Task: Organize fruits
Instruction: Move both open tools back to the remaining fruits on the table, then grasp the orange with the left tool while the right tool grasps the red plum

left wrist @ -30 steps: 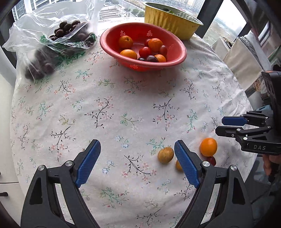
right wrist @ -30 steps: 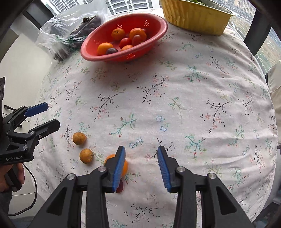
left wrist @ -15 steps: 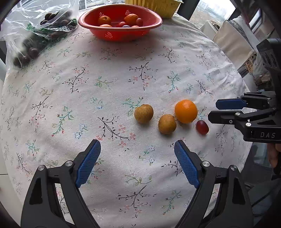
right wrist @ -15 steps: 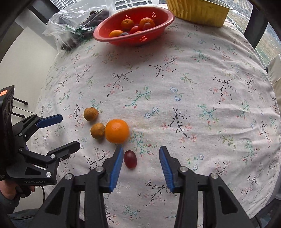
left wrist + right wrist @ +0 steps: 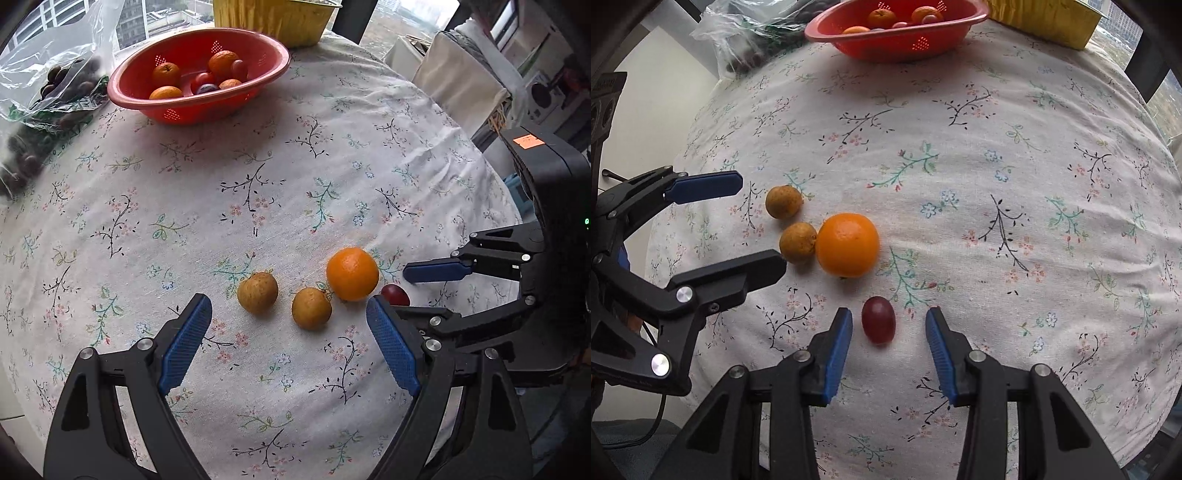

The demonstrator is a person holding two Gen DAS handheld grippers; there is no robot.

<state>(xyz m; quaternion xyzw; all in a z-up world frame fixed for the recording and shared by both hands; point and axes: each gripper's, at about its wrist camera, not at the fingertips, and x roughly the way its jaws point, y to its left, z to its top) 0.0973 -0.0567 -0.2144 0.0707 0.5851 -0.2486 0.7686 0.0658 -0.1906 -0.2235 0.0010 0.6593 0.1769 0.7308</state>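
An orange (image 5: 352,273) (image 5: 847,244), two brown longans (image 5: 257,292) (image 5: 311,308) (image 5: 783,202) (image 5: 798,242) and a red grape (image 5: 394,294) (image 5: 878,319) lie on the floral tablecloth. My left gripper (image 5: 288,315) is open just short of the longans; it also shows in the right wrist view (image 5: 762,221). My right gripper (image 5: 888,323) is open with the grape between its fingers, not touching; it also shows in the left wrist view (image 5: 397,290). A red colander (image 5: 199,74) (image 5: 897,37) with several fruits stands at the far side.
A yellow foil tray (image 5: 273,16) (image 5: 1045,22) stands behind the colander. A clear plastic bag of dark fruit (image 5: 44,99) (image 5: 753,40) lies at the far left. The table edge curves down close on the near side and right (image 5: 491,173).
Both grippers have moved in closer to the loose fruit. The right gripper now has the grape between its open fingers. The left gripper has come nearer the longans.
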